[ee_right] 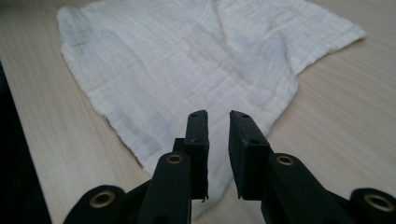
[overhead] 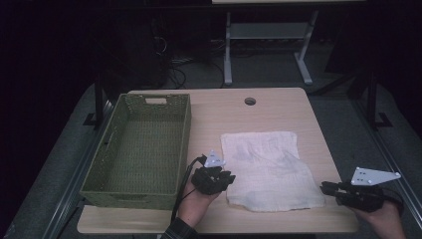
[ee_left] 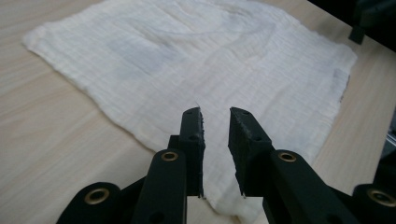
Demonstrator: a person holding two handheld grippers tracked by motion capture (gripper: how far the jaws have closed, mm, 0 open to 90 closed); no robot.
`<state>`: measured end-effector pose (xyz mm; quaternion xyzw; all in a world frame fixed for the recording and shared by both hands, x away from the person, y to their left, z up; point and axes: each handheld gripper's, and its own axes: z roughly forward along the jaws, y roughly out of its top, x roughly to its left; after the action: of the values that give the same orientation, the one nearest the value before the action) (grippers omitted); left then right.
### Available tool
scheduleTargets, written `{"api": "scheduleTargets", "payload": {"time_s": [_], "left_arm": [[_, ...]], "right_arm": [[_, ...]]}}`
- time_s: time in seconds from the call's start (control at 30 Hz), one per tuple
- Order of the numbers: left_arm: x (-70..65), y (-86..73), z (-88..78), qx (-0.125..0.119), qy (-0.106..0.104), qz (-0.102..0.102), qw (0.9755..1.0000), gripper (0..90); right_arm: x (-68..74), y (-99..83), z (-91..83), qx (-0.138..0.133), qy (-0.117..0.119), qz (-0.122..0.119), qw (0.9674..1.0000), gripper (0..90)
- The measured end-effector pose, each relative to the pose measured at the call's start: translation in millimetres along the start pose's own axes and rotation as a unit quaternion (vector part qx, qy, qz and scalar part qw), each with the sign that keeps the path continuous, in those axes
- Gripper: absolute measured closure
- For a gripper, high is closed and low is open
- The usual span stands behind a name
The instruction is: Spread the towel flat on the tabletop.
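Leftward, green woven basket (overhead: 99, 169) holding nothing, white cloth (overhead: 268, 169) beside it

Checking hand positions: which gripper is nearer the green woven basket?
Left. The left gripper sits just beside the green woven basket; the right gripper is across the white cloth.

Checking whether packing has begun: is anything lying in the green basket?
No, the green woven basket beside the white cloth shows only its bare woven floor.
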<state>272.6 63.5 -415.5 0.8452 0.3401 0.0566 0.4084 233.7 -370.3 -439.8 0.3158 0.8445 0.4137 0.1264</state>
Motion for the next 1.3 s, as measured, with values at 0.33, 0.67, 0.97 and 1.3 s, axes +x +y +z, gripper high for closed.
{"api": "scheduleTargets", "payload": {"time_s": [0.33, 0.67, 0.97, 1.3], "left_arm": [[-14.0, -13.5, 42.8, 0.075, -0.039, 0.026, 0.9961, 79.0], [-4.6, -14.7, 46.0, 0.114, -0.008, 0.056, 0.9919, 88.5], [0.0, -11.1, 38.0, 0.104, 0.017, 0.046, 0.9933, 76.9], [13.2, 8.6, 38.0, 0.072, 0.03, 0.039, 0.9962, 57.9]], "right_arm": [[-0.5, 8.3, 26.0, 0.02, 0.022, -0.01, 0.9995, 77.9], [-1.8, 10.4, 34.2, 0.027, 0.016, -0.016, 0.9994, 77.0], [-6.3, 19.2, 40.8, 0.025, 0.008, -0.022, 0.9994, 74.8], [-23.3, 37.3, 50.4, 0.015, -0.001, -0.014, 0.9998, 71.6]]}}
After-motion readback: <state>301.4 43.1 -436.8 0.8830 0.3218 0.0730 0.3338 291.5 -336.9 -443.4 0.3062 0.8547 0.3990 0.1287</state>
